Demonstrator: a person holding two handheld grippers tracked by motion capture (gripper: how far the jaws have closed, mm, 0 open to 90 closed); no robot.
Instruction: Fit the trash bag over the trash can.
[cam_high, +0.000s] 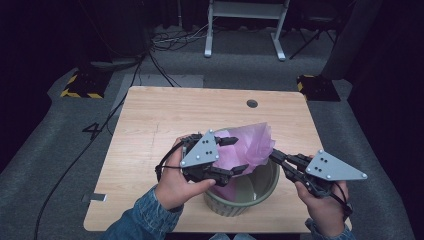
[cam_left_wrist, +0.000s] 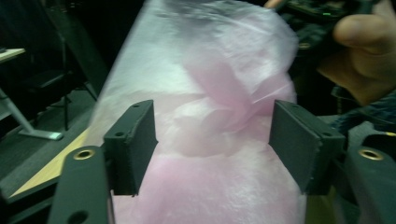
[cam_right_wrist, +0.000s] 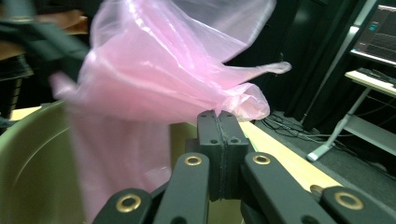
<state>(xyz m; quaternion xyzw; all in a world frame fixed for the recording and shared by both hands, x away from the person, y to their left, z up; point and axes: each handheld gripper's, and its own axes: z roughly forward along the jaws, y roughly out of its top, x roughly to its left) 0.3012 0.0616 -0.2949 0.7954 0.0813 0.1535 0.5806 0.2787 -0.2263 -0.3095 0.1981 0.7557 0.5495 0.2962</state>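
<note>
Work in hand: a pink plastic bag (cam_high: 252, 142) is being fitted into a green bin (cam_high: 260, 192) standing on the tabletop (cam_high: 150, 125), near the person's edge.
Bag position: most of the film is bunched above the bin's mouth, with part of it hanging down inside; the rim is not yet covered.
Left claw (cam_left_wrist: 212, 144): the jaws stand wide apart with the film between them; the pads (cam_left_wrist: 135, 147) are not seen pressing on it, so nothing is held there.
Right claw (cam_right_wrist: 218, 121): the jaws are pressed together, pinching an edge of the bag at the bin's right side.
Risk, slip: with one pinch alone, the thin film could be pulled free if it is tugged sideways.
Risk, tear: a hard stretch over the rim could rip the film.
Risk, tipping: the light bin could be dragged or tilted if the bag is pulled upward.
</note>
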